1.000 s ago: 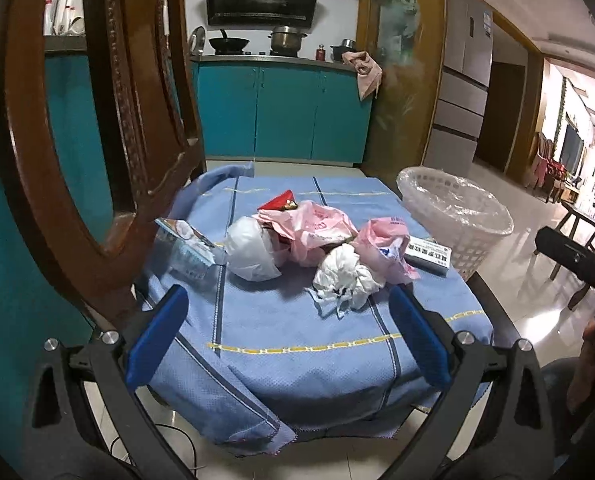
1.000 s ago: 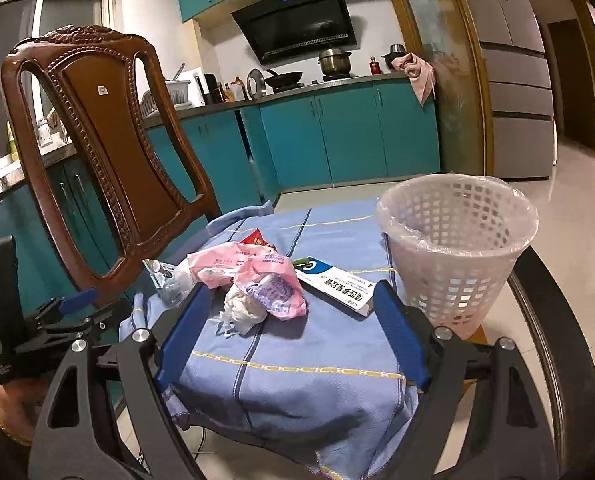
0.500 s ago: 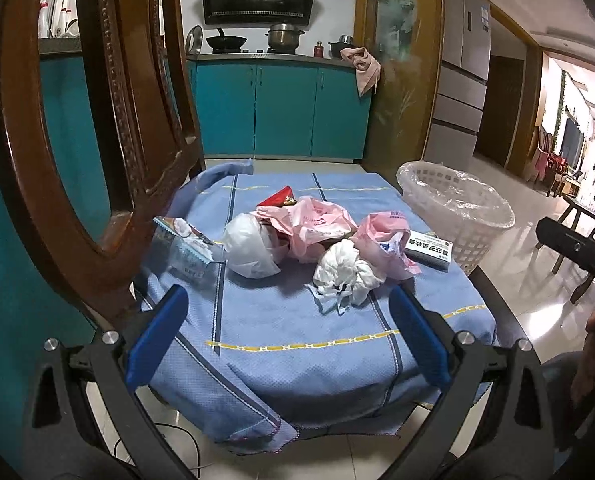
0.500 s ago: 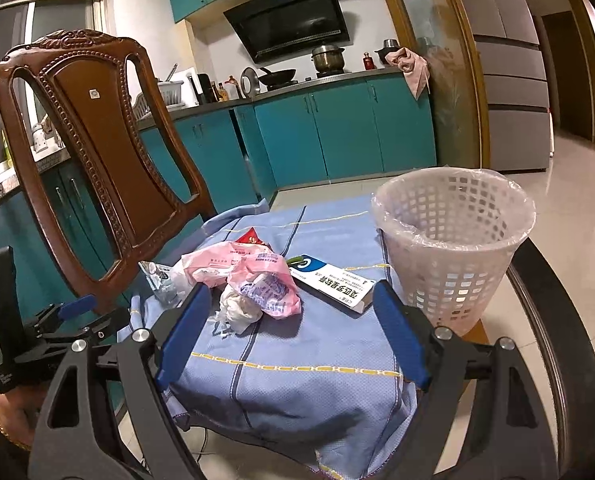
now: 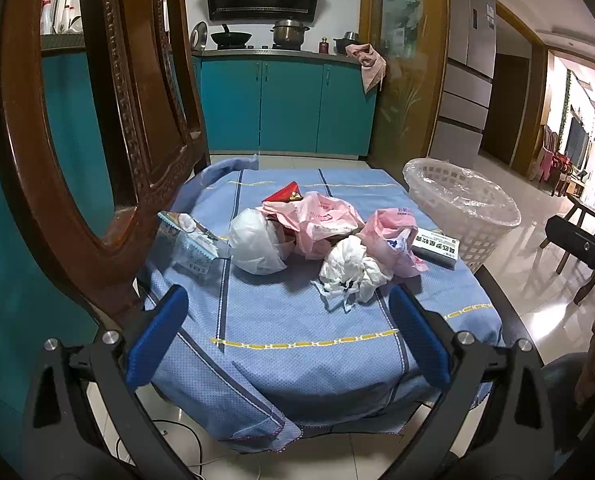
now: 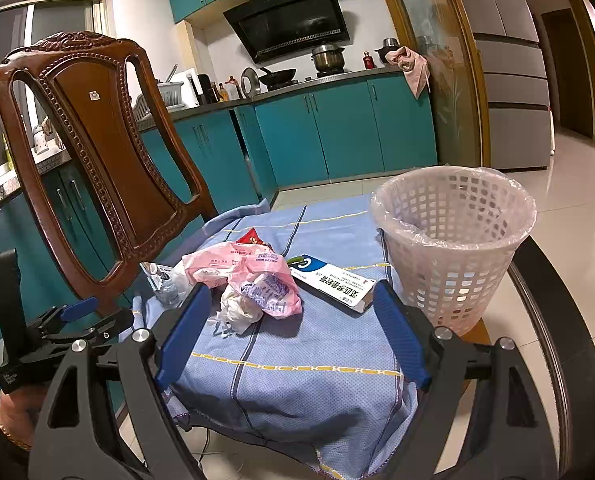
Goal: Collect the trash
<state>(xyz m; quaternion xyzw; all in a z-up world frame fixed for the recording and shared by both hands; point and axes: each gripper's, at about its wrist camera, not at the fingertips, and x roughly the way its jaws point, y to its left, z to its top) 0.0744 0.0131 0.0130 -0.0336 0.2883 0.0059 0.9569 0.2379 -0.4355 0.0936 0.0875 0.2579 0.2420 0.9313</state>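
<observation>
You have collected nothing yet: the bags, tissue and box lie on the cloth, the basket looks empty, and your left gripper and right gripper are spread, holding nothing.

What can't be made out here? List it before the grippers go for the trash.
- Bottom of the white basket: both views, hidden by its wall and plastic liner.
- What lies under the pink bags: left wrist view, covered by the bags themselves.
- Red packet: right wrist view, mostly behind a pink bag.
- Print on the flat box: too small and upside down.
</observation>
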